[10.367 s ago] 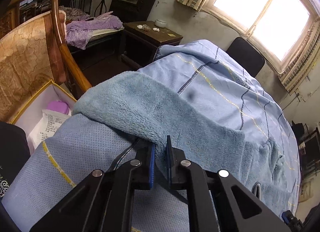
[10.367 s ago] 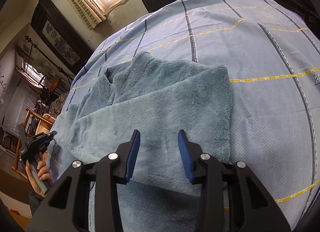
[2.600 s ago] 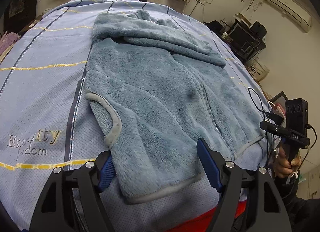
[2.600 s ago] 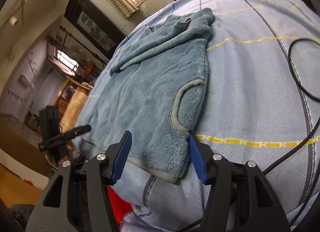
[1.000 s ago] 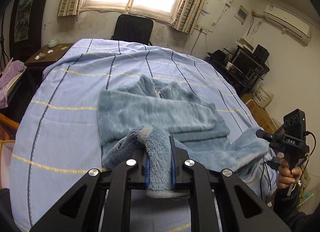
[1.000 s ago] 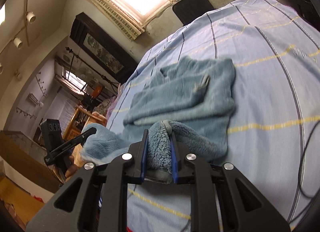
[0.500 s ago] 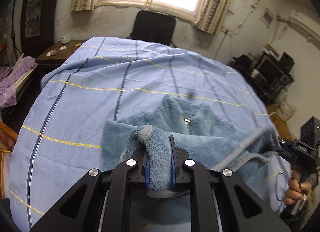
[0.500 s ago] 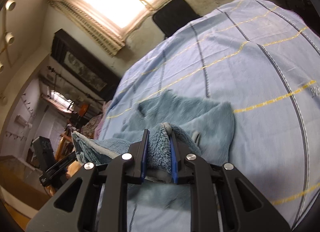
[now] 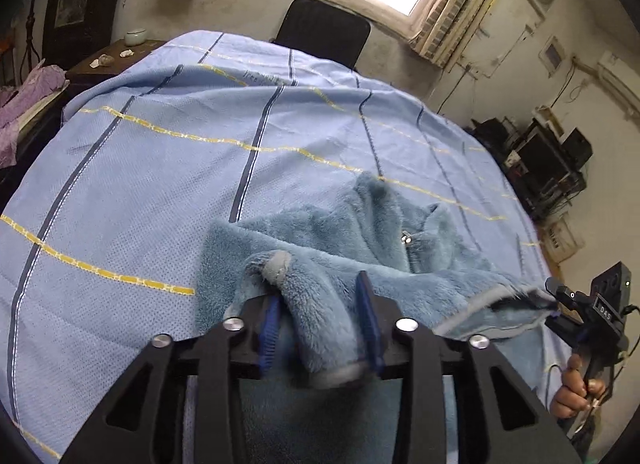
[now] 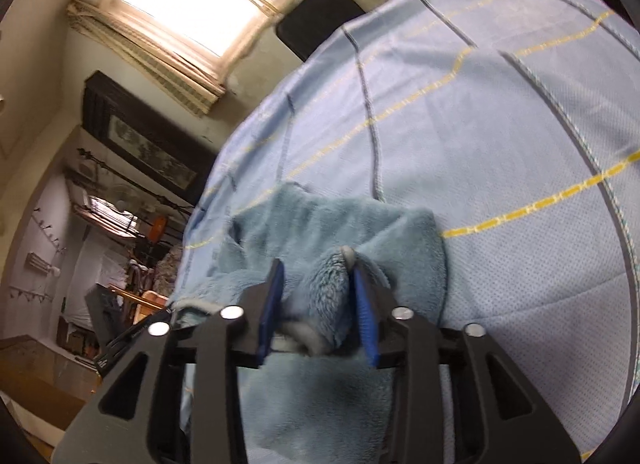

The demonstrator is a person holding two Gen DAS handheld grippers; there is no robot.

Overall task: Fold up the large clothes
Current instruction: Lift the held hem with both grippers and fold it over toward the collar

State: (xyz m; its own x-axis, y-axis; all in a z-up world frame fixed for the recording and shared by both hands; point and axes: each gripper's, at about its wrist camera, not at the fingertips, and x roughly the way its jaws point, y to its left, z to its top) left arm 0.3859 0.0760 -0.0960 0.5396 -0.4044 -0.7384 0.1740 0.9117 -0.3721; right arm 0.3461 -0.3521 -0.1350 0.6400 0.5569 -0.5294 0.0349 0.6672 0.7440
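A fluffy blue fleece jacket lies on the bed, its lower half brought up over the collar end with the zip pull showing. My left gripper is open, with the jacket's grey-trimmed hem corner lying loose between the blue pads. In the right wrist view the jacket lies just ahead. My right gripper is open too, with the other hem corner sitting between its pads. The right gripper also shows in the left wrist view, at the jacket's right edge.
The bed is covered by a light blue sheet with dark and yellow stripes. A black chair stands at the bed's far end under the window. A dark side table stands far left, and shelves of electronics stand at right.
Both grippers carried the hem forward over the jacket's upper half and lowered it. Both have opened since half a second ago, letting go of the hem corners.
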